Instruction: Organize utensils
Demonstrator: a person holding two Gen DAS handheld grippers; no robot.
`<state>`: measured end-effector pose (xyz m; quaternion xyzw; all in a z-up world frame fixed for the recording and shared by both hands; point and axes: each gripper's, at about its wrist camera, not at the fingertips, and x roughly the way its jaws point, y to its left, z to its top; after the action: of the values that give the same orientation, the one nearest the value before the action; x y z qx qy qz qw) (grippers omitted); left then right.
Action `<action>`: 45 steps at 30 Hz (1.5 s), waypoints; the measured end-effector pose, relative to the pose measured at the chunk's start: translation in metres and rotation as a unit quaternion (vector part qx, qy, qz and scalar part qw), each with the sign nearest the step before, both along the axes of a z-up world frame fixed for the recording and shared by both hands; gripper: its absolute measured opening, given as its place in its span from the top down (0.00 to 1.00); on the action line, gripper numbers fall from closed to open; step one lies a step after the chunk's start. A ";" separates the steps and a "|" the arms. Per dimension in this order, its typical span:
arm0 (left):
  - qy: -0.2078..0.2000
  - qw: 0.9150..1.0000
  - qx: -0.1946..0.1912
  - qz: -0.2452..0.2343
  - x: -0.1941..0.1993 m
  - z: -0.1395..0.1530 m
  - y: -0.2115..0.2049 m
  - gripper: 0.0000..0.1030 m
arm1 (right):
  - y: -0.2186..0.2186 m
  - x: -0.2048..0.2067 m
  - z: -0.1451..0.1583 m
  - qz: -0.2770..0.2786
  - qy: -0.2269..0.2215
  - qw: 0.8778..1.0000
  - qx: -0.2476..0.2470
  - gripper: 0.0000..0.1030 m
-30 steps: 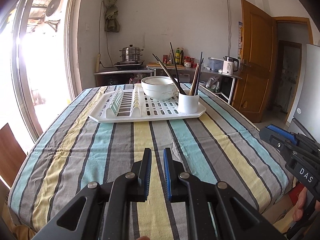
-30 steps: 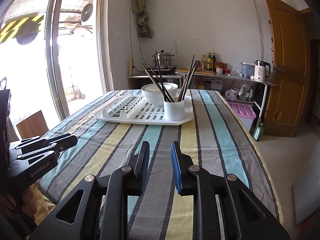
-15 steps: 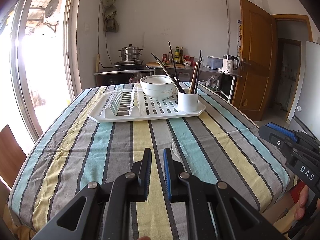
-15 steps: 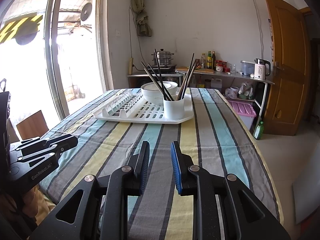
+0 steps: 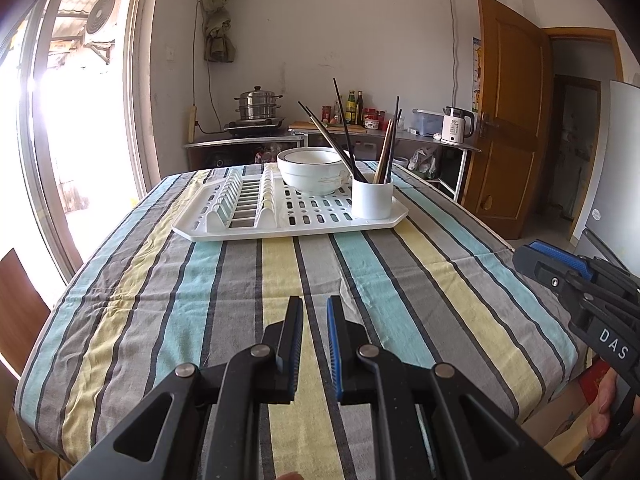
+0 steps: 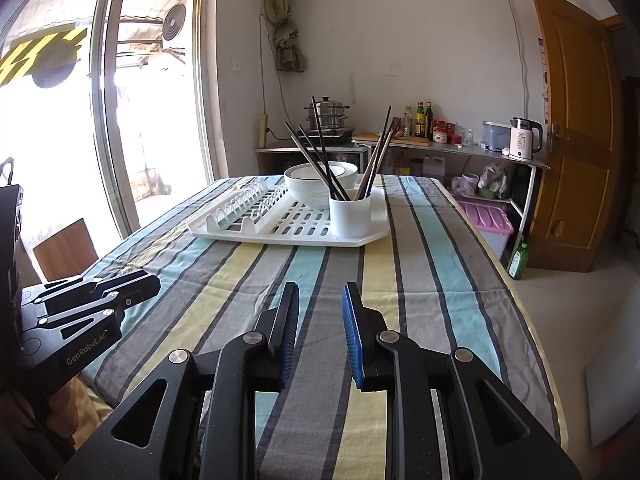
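A white cup (image 5: 371, 197) (image 6: 350, 216) holding several chopsticks (image 5: 347, 140) (image 6: 320, 156) stands on the near right corner of a white dish rack (image 5: 256, 216) (image 6: 256, 220), far across the striped table. A white bowl (image 5: 314, 170) (image 6: 320, 180) sits in the rack behind the cup. My left gripper (image 5: 314, 308) hovers low over the near table edge, jaws slightly apart and empty. My right gripper (image 6: 320, 296) is also near the table's front edge, jaws a little apart and empty. Each gripper shows at the edge of the other's view.
The striped tablecloth (image 5: 240, 288) covers the table. A counter (image 5: 360, 132) with a steamer pot (image 5: 258, 108), bottles and a kettle (image 5: 456, 124) stands behind. A wooden door (image 5: 508, 120) is at right, a glass door (image 6: 80, 120) at left. A wooden chair back (image 5: 16, 304) is at left.
Both views have dropped slightly and drawn back a little; the rack sits a bit higher in frame. The jaws have not changed.
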<state>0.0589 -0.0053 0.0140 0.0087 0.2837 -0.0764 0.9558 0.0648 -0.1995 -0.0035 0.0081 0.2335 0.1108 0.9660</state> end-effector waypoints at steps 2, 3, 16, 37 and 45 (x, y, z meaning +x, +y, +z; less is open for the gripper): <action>0.001 1.000 0.000 -0.001 0.000 0.000 0.000 0.89 | 0.000 0.000 0.000 0.000 0.001 1.000 0.000 0.78; 0.002 1.000 -0.001 -0.001 0.000 -0.001 0.000 0.89 | 0.000 0.000 0.000 0.001 0.001 1.000 0.000 0.78; 0.007 1.000 -0.002 -0.003 0.000 -0.004 0.000 0.89 | -0.001 0.001 -0.001 0.002 0.004 1.000 -0.001 0.78; 0.009 1.000 -0.002 -0.005 -0.001 -0.005 -0.003 0.89 | 0.000 0.000 -0.001 0.003 0.005 1.000 -0.001 0.78; 0.012 1.000 -0.001 -0.003 -0.001 -0.006 -0.002 0.89 | 0.000 0.000 -0.002 0.004 0.005 1.000 -0.001 0.78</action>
<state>0.0576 -0.0076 0.0076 0.0074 0.2948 -0.0797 0.9522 0.0647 -0.1999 -0.0051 0.0070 0.2388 0.1139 0.9643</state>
